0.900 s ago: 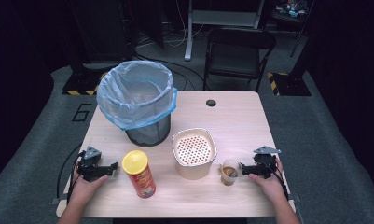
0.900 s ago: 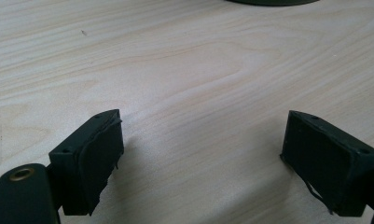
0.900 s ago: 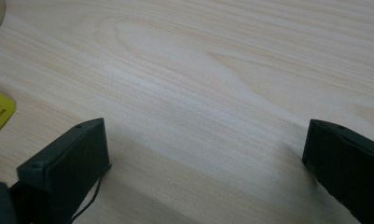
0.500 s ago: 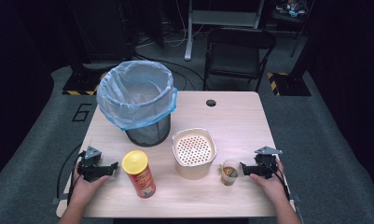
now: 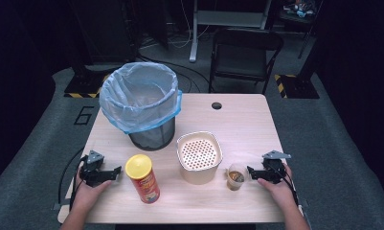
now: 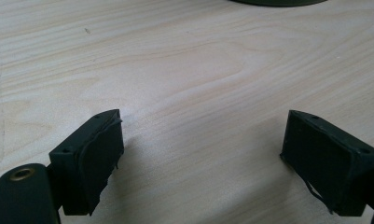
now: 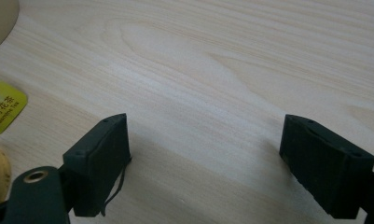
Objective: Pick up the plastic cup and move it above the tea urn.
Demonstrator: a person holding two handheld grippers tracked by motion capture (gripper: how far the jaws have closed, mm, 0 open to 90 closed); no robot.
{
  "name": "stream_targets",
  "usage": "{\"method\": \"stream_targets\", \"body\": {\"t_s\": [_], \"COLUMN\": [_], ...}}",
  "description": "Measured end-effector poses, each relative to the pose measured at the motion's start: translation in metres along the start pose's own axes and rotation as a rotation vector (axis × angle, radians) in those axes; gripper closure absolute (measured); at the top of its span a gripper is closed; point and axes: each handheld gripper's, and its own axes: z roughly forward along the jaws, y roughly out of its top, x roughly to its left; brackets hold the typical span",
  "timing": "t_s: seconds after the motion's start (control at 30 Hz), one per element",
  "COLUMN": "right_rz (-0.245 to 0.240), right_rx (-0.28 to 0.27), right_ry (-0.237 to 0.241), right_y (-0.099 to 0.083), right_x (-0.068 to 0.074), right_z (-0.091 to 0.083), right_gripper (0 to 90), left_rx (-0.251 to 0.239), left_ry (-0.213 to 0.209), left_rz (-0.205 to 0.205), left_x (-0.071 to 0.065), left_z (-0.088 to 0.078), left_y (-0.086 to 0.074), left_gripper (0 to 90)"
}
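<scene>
Peeking in cropped at the frame's edge, yellow-green label (image 7: pixel 3 105).

A lab or studio set up for recording: a lone light-wood table (image 5: pixel 237 120) stands on grey carpet (image 5: pixel 41 158) in a dark room. At twelve o'clock sit a black folding chair (image 5: pixel 244 52) and a metal stand with loose cables (image 5: pixel 177 40). Yellow-black hazard tape (image 5: pixel 288 79) marks the floor at two o'clock.

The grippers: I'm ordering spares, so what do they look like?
The left gripper and right gripper are both black with two blocky jaws, a grey three-cornered plate on top and a trailing black cable. The forearms are bare, with no sleeves in view.
</scene>
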Motion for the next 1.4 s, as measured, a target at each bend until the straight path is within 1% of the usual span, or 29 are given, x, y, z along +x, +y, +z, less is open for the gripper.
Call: {"method": "stream_targets", "body": {"t_s": [0.07, 0.1, 0.13, 0.17, 0.2, 0.23, 0.27, 0.3, 0.33, 0.37, 0.4, 0.47, 0.57, 0.67, 0.73, 0.77, 0.87, 0.9, 1.0, 1.03, 1.07, 1.1, 1.13, 1.17, 1.2, 1.23, 1.3, 1.33, 1.4], "right_rz": [0.001, 0.007, 0.007, 0.012, 0.014, 0.016, 0.016, 0.004, 0.004, -0.011, -0.006, -0.015, -0.025, -0.001, 0.002, 0.005, 0.000, -0.025, -0.040, -0.054, -0.054, -0.063, -0.063, -0.076, -0.076, -0.082, -0.084, -0.085, -0.086], "right_rx": [0.002, 0.009, 0.009, 0.008, 0.009, 0.008, 0.008, -0.002, -0.002, -0.031, -0.037, -0.054, -0.062, -0.065, -0.071, -0.085, -0.095, -0.101, -0.111, -0.115, -0.115, -0.117, -0.117, -0.115, -0.115, -0.114, -0.117, -0.121, -0.123], "right_ry": [0.003, 0.001, 0.001, 0.010, 0.020, 0.028, 0.028, 0.025, 0.025, 0.020, 0.022, 0.037, 0.047, 0.087, 0.096, 0.126, 0.141, 0.151, 0.160, 0.184, 0.184, 0.213, 0.213, 0.232, 0.232, 0.245, 0.248, 0.271, 0.287], "right_y": [0.000, 0.002, 0.002, 0.002, 0.002, 0.003, 0.003, 0.007, 0.007, 0.013, 0.016, 0.023, 0.034, 0.044, 0.047, 0.055, 0.061, 0.070, 0.076, 0.084, 0.084, 0.091, 0.091, 0.096, 0.096, 0.101, 0.103, 0.108, 0.112], "right_x": [0.000, 0.000, 0.000, -0.002, -0.003, -0.003, -0.003, -0.003, -0.003, -0.003, -0.002, 0.000, 0.006, 0.012, 0.014, 0.019, 0.023, 0.029, 0.034, 0.039, 0.039, 0.047, 0.047, 0.053, 0.053, 0.059, 0.061, 0.067, 0.072], "right_z": [0.000, -0.002, -0.002, -0.004, -0.005, -0.007, -0.007, -0.012, -0.012, -0.018, -0.021, -0.026, -0.032, -0.039, -0.041, -0.044, -0.047, -0.051, -0.053, -0.054, -0.054, -0.056, -0.056, -0.056, -0.056, -0.055, -0.055, -0.055, -0.056], "right_gripper": [16.6, 24.4, 24.4, 31.0, 34.7, 37.8, 37.8, 40.1, 40.1, 41.2, 41.4, 42.4, 43.6, 46.5, 46.9, 47.5, 48.9, 50.3, 51.2, 53.5, 53.5, 55.9, 55.9, 57.0, 57.0, 57.6, 57.6, 58.0, 58.1], "left_rx": [0.001, 0.001, 0.001, 0.001, 0.001, 0.002, 0.001, 0.001, 0.001, 0.001, 0.001, 0.000, 0.006, 0.005, 0.006, 0.005, 0.005, 0.004, 0.004, 0.005, 0.005, 0.005, 0.004, 0.004, 0.004, 0.004, 0.004, 0.004, 0.004], "left_ry": [-0.001, 0.001, 0.001, 0.000, 0.000, 0.000, 0.001, 0.001, 0.001, 0.003, 0.003, 0.003, 0.002, 0.004, 0.003, 0.005, 0.006, 0.006, 0.007, 0.006, 0.006, 0.006, 0.006, 0.007, 0.007, 0.010, 0.010, 0.011, 0.011], "left_rz": [0.000, 0.001, 0.001, 0.001, 0.001, 0.001, 0.001, 0.001, 0.001, -0.001, -0.001, -0.003, -0.007, -0.008, -0.008, -0.009, -0.009, -0.011, -0.010, -0.010, -0.010, -0.010, -0.010, -0.010, -0.010, -0.007, -0.006, -0.007, -0.007], "left_x": [0.000, 0.000, 0.000, 0.000, 0.000, 0.000, 0.000, 0.000, 0.000, 0.000, 0.000, 0.000, -0.001, -0.001, -0.001, -0.001, -0.001, -0.001, -0.001, -0.001, -0.001, -0.001, -0.001, -0.001, -0.001, -0.001, -0.001, -0.001, -0.001], "left_z": [0.000, 0.000, 0.000, 0.000, 0.000, 0.000, 0.000, 0.000, 0.000, 0.000, 0.000, 0.000, 0.000, 0.000, 0.000, 0.000, 0.000, 0.000, 0.000, 0.000, 0.000, 0.000, 0.000, 0.000, 0.000, 0.000, 0.000, 0.000, 0.000], "left_y": [0.000, 0.000, 0.000, 0.000, 0.000, 0.000, 0.000, 0.000, 0.000, 0.000, 0.000, 0.000, 0.000, 0.000, 0.000, 0.000, 0.000, 0.000, 0.000, 0.000, 0.000, 0.000, 0.000, 0.000, 0.000, 0.000, 0.000, 0.000, 0.000], "left_gripper": [12.4, 12.4, 12.3, 12.4, 12.3, 12.3, 12.3, 12.3, 12.3, 12.3, 12.3, 12.3, 12.3, 12.3, 12.3, 12.3, 12.3, 12.3, 12.3, 12.3, 12.3, 12.3, 12.3, 12.3, 12.3, 12.3, 12.3, 12.3, 12.3]}}
